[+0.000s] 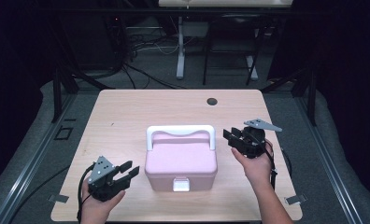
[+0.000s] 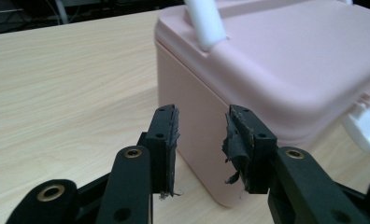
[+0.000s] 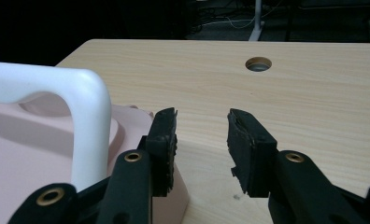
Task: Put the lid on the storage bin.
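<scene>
The jaws of the left gripper (image 1: 127,170) are seen standing well apart with nothing between them, aimed at the near left corner of the pale pink plastic box with rounded edges (image 1: 181,161), which is close ahead but not touched; torn black padding is seen on the pads (image 2: 237,140) in the left gripper view. The jaws of the right gripper (image 1: 231,138) are likewise held wide and empty, pointed from the right toward the box's white plastic handle (image 1: 181,131), which is raised in an arch over the back of the lid; whether the lower jaw touches the lid edge cannot be told. The box is set near the middle of the worktop, slightly toward the person's side, with a white latch (image 1: 181,185) on its front wall. The light wood-grain worktop (image 1: 127,116) is rectangular with rounded corners, and a round cable hole (image 1: 212,101) is cut near its far edge. Two small grey tabs are seen at its near corners. A black metal frame (image 1: 61,88) is placed around the worktop, a grey floor lies beyond, and the white leg of another table (image 1: 180,46) and loose cables (image 1: 141,44) are seen in the dim background.
</scene>
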Action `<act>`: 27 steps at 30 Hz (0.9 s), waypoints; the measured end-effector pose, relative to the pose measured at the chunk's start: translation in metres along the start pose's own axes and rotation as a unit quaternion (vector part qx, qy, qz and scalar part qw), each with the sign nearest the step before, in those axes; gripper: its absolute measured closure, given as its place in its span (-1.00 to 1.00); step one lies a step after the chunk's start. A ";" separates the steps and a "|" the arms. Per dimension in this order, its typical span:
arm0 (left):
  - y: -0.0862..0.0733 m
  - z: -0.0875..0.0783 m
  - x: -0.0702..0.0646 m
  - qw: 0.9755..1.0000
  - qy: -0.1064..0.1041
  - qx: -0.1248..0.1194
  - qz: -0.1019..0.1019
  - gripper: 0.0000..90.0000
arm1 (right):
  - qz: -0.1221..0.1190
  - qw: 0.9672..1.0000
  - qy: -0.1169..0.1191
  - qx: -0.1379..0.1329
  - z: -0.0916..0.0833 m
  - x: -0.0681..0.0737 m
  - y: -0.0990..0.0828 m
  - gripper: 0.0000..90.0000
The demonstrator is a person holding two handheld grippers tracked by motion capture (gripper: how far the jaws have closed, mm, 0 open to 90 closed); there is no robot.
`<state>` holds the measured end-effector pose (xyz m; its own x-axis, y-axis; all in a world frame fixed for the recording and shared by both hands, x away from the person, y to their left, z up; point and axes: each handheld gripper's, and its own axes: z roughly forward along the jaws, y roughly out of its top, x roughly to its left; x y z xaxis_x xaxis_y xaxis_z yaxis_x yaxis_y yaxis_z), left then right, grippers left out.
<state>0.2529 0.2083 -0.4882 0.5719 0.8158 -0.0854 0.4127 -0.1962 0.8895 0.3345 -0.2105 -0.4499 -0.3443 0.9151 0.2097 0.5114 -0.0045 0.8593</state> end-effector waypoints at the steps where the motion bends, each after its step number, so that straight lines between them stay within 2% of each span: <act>1: 0.001 0.001 0.002 1.000 0.003 -0.001 -0.001 0.36 | -0.001 1.000 0.000 0.002 0.000 0.000 0.000 0.37; 3: 0.004 0.004 0.005 1.000 0.010 0.000 -0.003 0.35 | 0.000 1.000 0.001 -0.006 0.001 0.000 -0.001 0.37; 10: 0.008 0.016 0.016 0.999 0.029 -0.001 -0.013 0.32 | 0.000 1.000 0.000 0.007 0.001 -0.002 -0.001 0.35; 15: 0.009 0.022 0.023 0.999 0.037 -0.001 -0.020 0.29 | 0.003 1.000 -0.002 0.005 0.003 -0.004 -0.002 0.34; 17: 0.007 0.023 0.025 0.999 0.037 -0.001 -0.025 0.28 | 0.005 1.000 -0.003 0.006 0.004 -0.006 -0.003 0.34; 22: -0.002 0.025 0.025 0.999 0.039 0.000 -0.023 0.25 | 0.008 1.000 -0.003 0.011 0.006 -0.008 -0.004 0.32; 27: -0.011 0.024 0.027 0.999 0.036 0.016 -0.022 0.22 | 0.008 1.000 0.005 0.011 0.007 -0.008 -0.004 0.26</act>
<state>0.2806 0.2199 -0.5111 0.5014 0.8605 -0.0907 0.4594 -0.1759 0.8706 0.3407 -0.2149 -0.4587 -0.3448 0.9106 0.2280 0.5340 -0.0094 0.8454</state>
